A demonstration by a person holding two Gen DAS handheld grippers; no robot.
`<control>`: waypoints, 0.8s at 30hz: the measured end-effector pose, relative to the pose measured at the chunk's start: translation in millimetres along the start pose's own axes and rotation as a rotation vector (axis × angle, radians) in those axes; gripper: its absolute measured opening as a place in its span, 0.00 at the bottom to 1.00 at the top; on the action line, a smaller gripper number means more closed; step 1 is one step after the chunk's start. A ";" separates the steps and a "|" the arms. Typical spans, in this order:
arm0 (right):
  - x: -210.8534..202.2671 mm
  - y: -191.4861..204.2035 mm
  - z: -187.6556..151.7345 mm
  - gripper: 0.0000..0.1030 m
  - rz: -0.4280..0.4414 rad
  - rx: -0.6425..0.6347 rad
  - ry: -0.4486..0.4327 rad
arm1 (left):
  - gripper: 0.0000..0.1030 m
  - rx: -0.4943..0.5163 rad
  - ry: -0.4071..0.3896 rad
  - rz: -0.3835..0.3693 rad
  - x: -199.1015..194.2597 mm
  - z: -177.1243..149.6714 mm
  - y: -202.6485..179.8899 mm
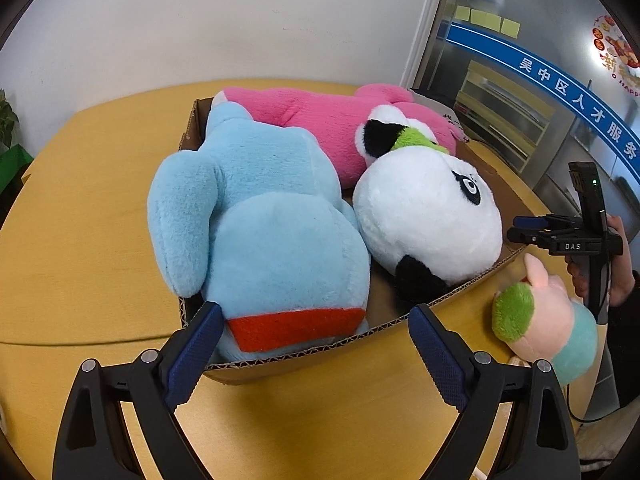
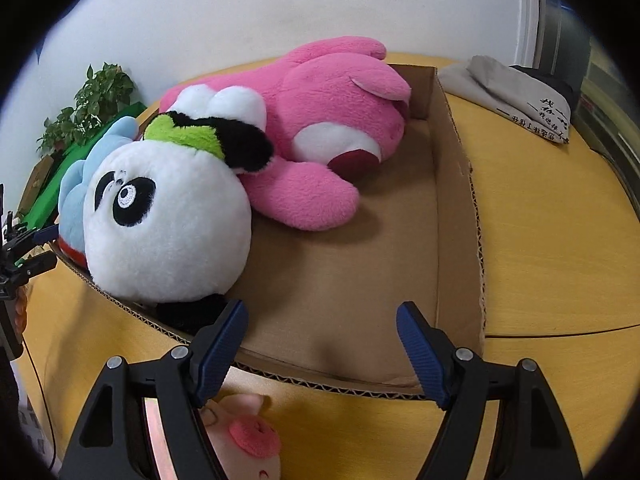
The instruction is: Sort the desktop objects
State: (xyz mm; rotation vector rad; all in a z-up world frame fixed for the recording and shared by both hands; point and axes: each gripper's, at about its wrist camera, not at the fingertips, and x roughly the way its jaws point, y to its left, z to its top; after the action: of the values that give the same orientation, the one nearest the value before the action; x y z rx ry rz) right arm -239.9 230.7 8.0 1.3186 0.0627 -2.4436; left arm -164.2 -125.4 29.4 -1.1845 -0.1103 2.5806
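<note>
Both tools stand wide and empty. The right tool (image 2: 320, 350) hovers over the cardboard box's (image 2: 460, 208) near rim, the small pig plush (image 2: 248, 436) just beneath it on the desk (image 2: 560, 240), likely next. The left tool (image 1: 316, 356) faces the boxed blue plush (image 1: 260, 220), panda (image 1: 428, 216) and pink plush (image 1: 320, 120), already sorted.

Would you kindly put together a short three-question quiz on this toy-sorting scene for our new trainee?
1. True or false: the pink plush lies inside the cardboard box.
2. Which toy is outside the box, on the table? A) blue plush B) panda plush C) small pig plush
3. Fill in: the jaws of the left gripper and the right gripper both stand ____, gripping nothing.

Key: 1 true; 2 C; 3 open.
</note>
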 end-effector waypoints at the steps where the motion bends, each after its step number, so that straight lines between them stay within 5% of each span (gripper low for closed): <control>1: -0.6 -0.9 -0.5 0.74 0.000 -0.002 0.001 | 0.93 -0.001 -0.001 0.000 -1.4 -1.5 -0.6; 11: -36.0 0.6 -6.8 0.74 -0.015 -0.022 -0.064 | 0.93 -0.028 -0.035 0.026 -25.6 1.4 -4.8; 17: -119.5 0.8 -54.1 0.75 0.150 -0.036 -0.173 | 1.00 -0.028 -0.109 -0.067 -58.3 -7.7 -44.3; 20: -134.3 21.2 -87.5 0.77 0.173 -0.135 -0.123 | 1.00 -0.016 -0.092 -0.126 -51.7 -17.3 -71.8; 24: -93.8 58.7 -126.2 0.77 0.103 -0.239 0.041 | 1.00 0.005 -0.026 -0.193 -23.6 -30.2 -109.5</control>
State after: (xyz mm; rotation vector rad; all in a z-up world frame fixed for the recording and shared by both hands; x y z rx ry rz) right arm -72.6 229.6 21.2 1.2342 0.2811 -2.2435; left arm -101.0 -29.9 47.7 -1.0820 -0.2122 2.4267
